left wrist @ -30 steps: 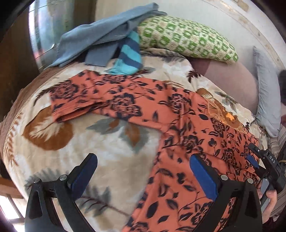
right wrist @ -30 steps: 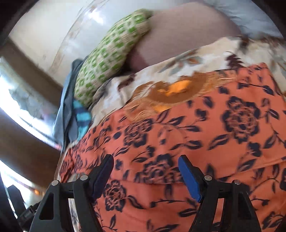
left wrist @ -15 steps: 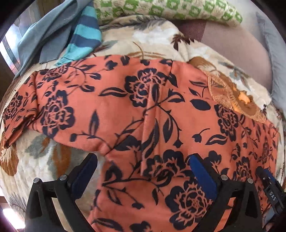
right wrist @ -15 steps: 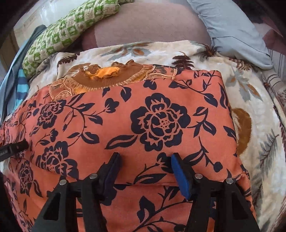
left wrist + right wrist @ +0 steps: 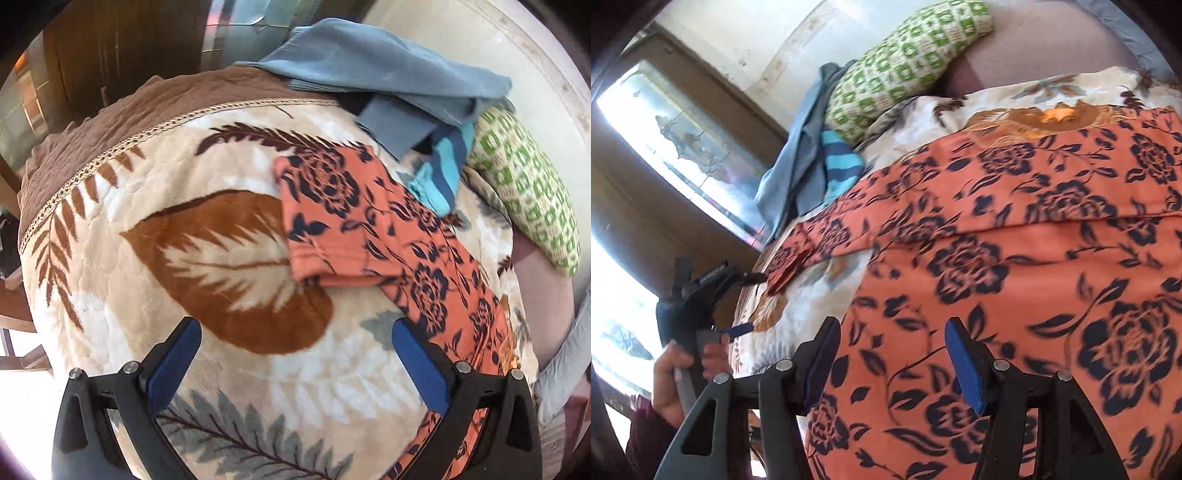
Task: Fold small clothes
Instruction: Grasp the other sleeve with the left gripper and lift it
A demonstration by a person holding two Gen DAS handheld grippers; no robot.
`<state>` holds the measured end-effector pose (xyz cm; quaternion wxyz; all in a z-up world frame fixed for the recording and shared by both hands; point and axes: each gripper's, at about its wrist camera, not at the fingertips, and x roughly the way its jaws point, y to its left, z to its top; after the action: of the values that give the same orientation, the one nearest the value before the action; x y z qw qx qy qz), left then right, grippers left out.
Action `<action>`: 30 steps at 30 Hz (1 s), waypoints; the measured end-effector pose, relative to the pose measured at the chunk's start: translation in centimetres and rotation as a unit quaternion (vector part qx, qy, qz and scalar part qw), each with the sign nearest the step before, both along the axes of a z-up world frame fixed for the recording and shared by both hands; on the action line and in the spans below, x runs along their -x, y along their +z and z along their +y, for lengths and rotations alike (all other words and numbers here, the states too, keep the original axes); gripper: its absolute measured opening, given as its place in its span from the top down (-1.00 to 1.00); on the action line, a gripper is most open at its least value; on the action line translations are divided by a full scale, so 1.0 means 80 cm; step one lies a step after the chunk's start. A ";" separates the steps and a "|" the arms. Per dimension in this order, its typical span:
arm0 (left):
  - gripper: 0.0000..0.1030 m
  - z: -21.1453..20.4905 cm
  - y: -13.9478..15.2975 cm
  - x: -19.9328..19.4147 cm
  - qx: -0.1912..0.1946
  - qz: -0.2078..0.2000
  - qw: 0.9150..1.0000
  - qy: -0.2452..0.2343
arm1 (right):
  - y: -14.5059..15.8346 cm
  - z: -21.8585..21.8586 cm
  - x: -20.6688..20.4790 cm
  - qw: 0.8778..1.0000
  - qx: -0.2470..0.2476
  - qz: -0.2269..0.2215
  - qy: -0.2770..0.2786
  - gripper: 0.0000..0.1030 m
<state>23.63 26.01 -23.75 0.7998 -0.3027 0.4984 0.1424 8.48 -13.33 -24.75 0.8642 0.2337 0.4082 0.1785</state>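
Observation:
An orange garment with dark blue flowers (image 5: 388,236) lies spread on the bed's leaf-print blanket (image 5: 207,258). Its sleeve end points to the left in the left wrist view. In the right wrist view the garment's body (image 5: 1034,266) fills the right half, with a fold line across it. My left gripper (image 5: 295,354) is open and empty over bare blanket, below and left of the sleeve. It also shows at the left of the right wrist view (image 5: 738,302). My right gripper (image 5: 892,354) is open and empty just above the garment's body.
A grey-blue cloth (image 5: 384,74) and a turquoise striped piece (image 5: 443,170) lie piled at the blanket's far side. A green-and-white patterned pillow (image 5: 528,192) and a mauve pillow (image 5: 1052,48) lie behind. The bed edge drops off at the left, by a window (image 5: 683,140).
My left gripper has swung left off the garment's body and now looks at the sleeve end and bare blanket. My right gripper has turned left, still open over the garment.

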 end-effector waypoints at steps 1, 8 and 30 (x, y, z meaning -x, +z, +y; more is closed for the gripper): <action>-0.99 0.011 -0.002 -0.004 0.002 0.002 1.000 0.006 | -0.004 0.010 0.006 1.000 0.014 -0.011 0.011 -0.21; -0.49 0.042 -0.025 -0.054 0.070 0.003 0.998 -0.007 | -0.019 0.011 -0.008 0.999 0.039 -0.004 0.016 -0.21; 0.90 -0.217 0.106 -0.009 0.144 -0.108 0.952 -0.247 | -0.032 -0.094 -0.026 0.941 -0.336 0.047 -0.003 -0.71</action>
<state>24.36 8.61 -15.30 0.8073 -0.2952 0.4831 -0.1665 10.58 -20.89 -27.28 0.7158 0.5200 0.3635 0.2917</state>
